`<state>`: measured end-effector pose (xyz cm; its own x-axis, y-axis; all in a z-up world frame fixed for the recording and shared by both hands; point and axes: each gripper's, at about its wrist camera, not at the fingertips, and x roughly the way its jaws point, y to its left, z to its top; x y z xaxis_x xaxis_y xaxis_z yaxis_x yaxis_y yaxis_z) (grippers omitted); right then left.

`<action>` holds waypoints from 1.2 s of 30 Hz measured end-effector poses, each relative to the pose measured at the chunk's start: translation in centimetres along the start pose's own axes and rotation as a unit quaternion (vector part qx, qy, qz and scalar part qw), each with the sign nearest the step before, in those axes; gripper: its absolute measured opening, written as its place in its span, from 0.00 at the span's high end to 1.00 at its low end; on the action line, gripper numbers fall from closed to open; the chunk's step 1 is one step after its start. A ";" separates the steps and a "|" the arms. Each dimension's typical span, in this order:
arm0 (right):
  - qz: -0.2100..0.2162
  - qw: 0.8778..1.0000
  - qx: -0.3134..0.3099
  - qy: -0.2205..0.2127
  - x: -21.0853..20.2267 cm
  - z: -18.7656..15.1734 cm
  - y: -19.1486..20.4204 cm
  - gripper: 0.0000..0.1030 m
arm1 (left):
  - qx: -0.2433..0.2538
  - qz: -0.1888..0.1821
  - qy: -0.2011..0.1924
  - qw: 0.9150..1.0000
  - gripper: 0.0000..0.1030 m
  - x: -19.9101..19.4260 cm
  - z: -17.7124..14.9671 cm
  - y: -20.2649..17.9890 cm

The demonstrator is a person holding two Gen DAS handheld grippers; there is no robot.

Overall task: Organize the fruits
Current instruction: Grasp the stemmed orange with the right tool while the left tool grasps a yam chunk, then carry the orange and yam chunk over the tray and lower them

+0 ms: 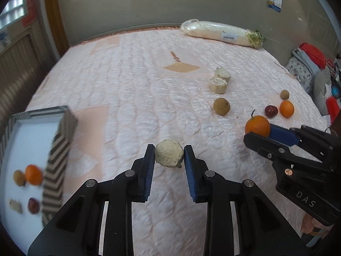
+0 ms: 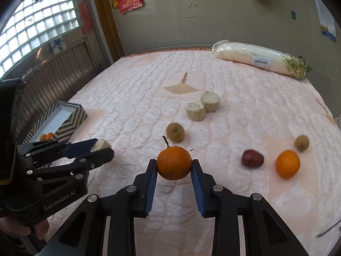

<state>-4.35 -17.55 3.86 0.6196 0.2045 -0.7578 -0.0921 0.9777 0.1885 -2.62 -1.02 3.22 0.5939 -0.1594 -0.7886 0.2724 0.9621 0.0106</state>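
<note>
My left gripper (image 1: pixel 169 155) is shut on a pale beige chunk (image 1: pixel 169 156) and holds it above the pink quilt; it also shows in the right wrist view (image 2: pixel 102 146). My right gripper (image 2: pixel 174 166) is shut on a stemmed orange (image 2: pixel 174 163), seen from the left wrist view (image 1: pixel 257 126) too. A striped box (image 1: pixel 57 149) at the left holds an orange (image 1: pixel 33 174), a brown fruit (image 1: pixel 18 177), a red date (image 1: pixel 33 205) and a beige piece (image 1: pixel 15 205). On the quilt lie two beige chunks (image 2: pixel 202 106), brown fruits (image 2: pixel 175 131) (image 2: pixel 301 142), a red date (image 2: pixel 252 158) and an orange (image 2: pixel 287 163).
A wrapped white radish (image 2: pixel 262 58) lies at the far edge of the bed by the wall. A slatted radiator cover (image 2: pixel 53 81) and window stand to the left. Piled clothes (image 1: pixel 309 64) sit off the bed's right side.
</note>
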 end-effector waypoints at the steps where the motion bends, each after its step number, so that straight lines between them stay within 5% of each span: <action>1: 0.002 1.000 0.001 0.000 -0.1 -0.1 0.3 0.70 | -0.001 0.004 -0.002 1.000 0.74 -0.4 -0.2 0.2; 21: 0.047 0.997 -0.057 -0.008 -1.6 -0.7 9.8 0.70 | -0.050 0.080 -0.061 0.994 0.74 -8.3 -3.8 7.8; 36: 0.090 0.989 -0.120 -0.002 -0.7 0.1 17.6 0.70 | -0.099 0.120 -0.067 0.986 0.74 -10.6 -6.2 14.1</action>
<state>-6.34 -0.47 7.71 0.5794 0.3762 -0.7230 -0.3837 0.9085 0.1653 -9.72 15.58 7.93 0.7211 0.0635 -0.6900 -0.0340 0.9978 0.0562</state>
